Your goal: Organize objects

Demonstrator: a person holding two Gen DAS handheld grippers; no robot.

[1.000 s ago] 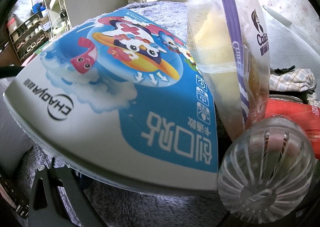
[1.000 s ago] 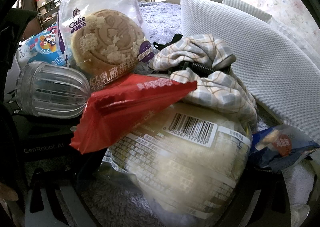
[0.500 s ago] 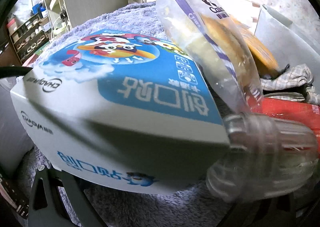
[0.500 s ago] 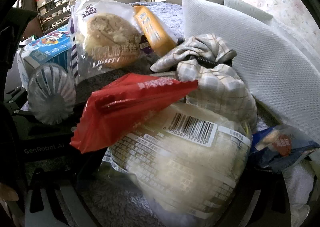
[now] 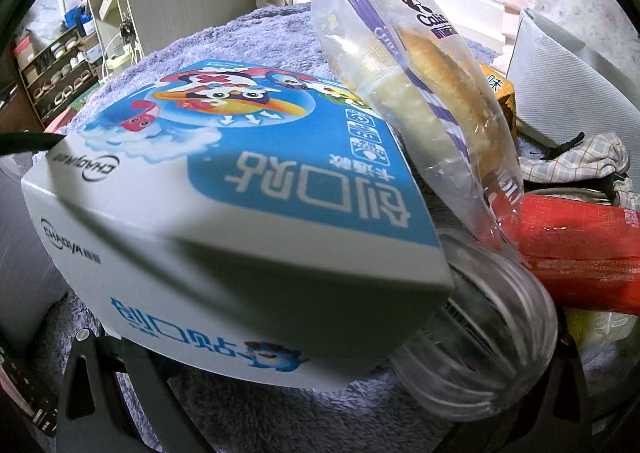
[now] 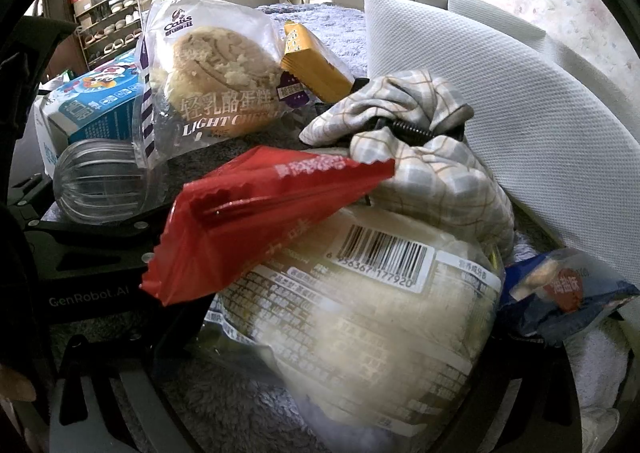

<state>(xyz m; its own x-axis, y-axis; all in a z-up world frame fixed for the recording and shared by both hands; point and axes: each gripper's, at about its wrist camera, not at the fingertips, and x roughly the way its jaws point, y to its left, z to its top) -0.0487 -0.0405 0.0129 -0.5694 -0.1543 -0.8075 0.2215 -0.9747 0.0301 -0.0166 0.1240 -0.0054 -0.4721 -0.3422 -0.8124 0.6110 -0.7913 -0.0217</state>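
In the left wrist view my left gripper [image 5: 316, 381] is wide open around a blue and white cardboard box [image 5: 224, 221] and a clear ribbed plastic container [image 5: 480, 341]. A bagged cheesecake [image 5: 420, 93] leans on the box. In the right wrist view my right gripper [image 6: 320, 385] is open around a pale bagged bread [image 6: 360, 317] with a barcode, and a red snack packet [image 6: 256, 213] lies on it. The cheesecake bag [image 6: 216, 81], box [image 6: 88, 105] and clear container [image 6: 100, 181] sit at the left there.
A checked cloth with a black clip [image 6: 420, 141] lies behind the bread. A white textured cushion [image 6: 500, 113] stands at the right. An orange packet [image 6: 316, 65] and a blue snack bag [image 6: 560, 293] lie nearby. Everything rests on a purple fleece blanket [image 5: 248, 33].
The box has tipped flatter and now shows its front side. The cheesecake bag has leaned back and the clear container has rolled onto its side. The right gripper has not moved.
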